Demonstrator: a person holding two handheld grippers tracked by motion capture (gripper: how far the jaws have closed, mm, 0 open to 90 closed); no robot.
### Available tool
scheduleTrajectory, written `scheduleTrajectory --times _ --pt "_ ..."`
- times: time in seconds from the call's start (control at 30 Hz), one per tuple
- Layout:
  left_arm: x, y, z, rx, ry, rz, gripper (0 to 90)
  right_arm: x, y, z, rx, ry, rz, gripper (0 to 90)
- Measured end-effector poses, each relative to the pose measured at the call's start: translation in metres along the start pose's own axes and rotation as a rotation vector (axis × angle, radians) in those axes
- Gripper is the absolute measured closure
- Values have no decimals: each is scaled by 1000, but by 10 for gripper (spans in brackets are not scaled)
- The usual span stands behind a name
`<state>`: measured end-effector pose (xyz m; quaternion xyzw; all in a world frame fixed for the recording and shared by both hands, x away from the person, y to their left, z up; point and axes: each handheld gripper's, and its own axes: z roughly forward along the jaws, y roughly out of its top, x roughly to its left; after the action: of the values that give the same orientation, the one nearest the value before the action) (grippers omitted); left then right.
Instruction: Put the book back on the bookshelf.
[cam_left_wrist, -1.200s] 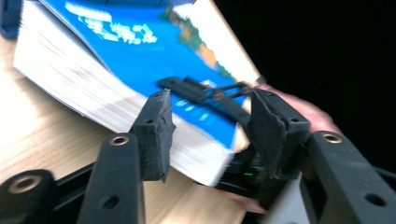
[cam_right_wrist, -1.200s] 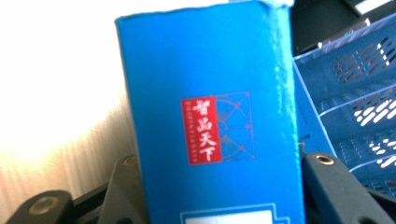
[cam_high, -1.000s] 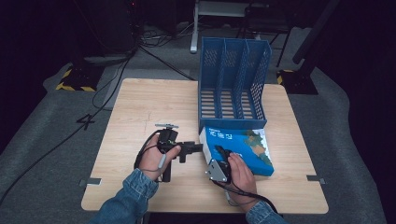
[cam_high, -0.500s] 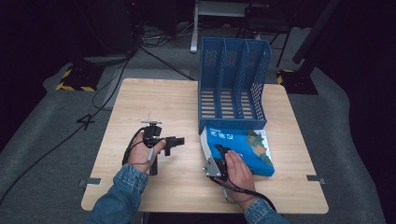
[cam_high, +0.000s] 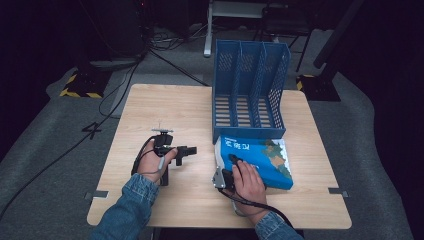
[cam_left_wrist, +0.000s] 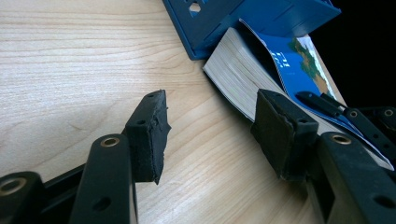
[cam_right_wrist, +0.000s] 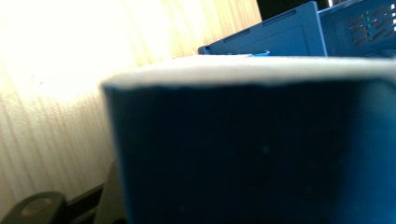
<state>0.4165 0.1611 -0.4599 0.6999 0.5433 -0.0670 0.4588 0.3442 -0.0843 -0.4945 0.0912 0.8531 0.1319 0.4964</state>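
A thick blue book (cam_high: 262, 159) lies flat on the wooden table (cam_high: 165, 107), just in front of a blue file rack (cam_high: 250, 87). My right gripper (cam_high: 231, 162) is shut on the book's near left corner, with one black jaw lying on the cover and a hand behind it. In the right gripper view the book (cam_right_wrist: 257, 154) sits close up between the jaws, its pages on top. My left gripper (cam_high: 192, 149) lies low over the table, left of the book and apart from it, pointing at it. In the left gripper view the left gripper (cam_left_wrist: 210, 116) is open with only bare wood between the pads, and the book (cam_left_wrist: 243, 77) lies beyond.
The file rack (cam_left_wrist: 224, 18) has three upright slots and stands at the table's back right. Cables run across the dark floor (cam_high: 75, 140) around the table. Bare wood spreads left of the rack and along the front edge.
My left gripper has drawn back to the left, away from the book's left edge, and then held still. The right gripper and the book have stayed in place.
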Motion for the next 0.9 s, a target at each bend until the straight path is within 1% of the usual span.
scheduleTrajectory --times 0.03,0.07,0.13,0.2,0.23,0.27,0.3,0.37,0.43,0.47,0.57,0.6,0.67,0.73,0.83,0.87,0.9 --pt "1 0 0 -3 1 -2 451 0 0 0 1 1 -1 542" --pt "1 0 0 -4 3 -7 451 0 0 0 1 3 -14 559" --pt "4 0 -2 -11 13 2 451 -2 1 -1 -1 4 -11 576" --pt "7 0 -3 -20 28 0 450 -6 0 -3 -5 8 -4 590" --pt "8 0 -3 -25 49 4 450 -8 0 -4 -7 13 1 595" --pt "10 -1 -4 -40 104 43 442 -11 0 -5 -10 14 5 597" --pt "12 -1 -4 -48 159 82 442 -15 -1 -7 -14 20 20 599" --pt "16 -2 -4 -47 218 121 443 -20 -2 -8 -24 26 40 602" --pt "20 -3 -6 -48 247 138 439 -26 -3 -11 -30 25 68 605" --pt "23 -4 -8 -52 263 144 439 -28 -4 -12 -34 27 72 606" --pt "33 -4 -14 -64 318 191 429 -40 -7 -17 -51 46 109 608" --pt "36 -4 -14 -64 328 202 429 -43 -8 -19 -59 56 126 609" --pt "42 -4 -16 -62 345 212 429 -50 -10 -22 -73 76 142 609" --pt "48 -5 -17 -57 359 213 429 -58 -14 -25 -89 97 173 610" --pt "55 -6 -16 -48 380 217 430 -67 -19 -29 -113 124 201 611" --pt "57 -7 -16 -44 386 217 429 -71 -22 -31 -123 143 216 611" --pt "57 -7 -16 -44 386 217 429 -71 -22 -31 -123 143 216 611"
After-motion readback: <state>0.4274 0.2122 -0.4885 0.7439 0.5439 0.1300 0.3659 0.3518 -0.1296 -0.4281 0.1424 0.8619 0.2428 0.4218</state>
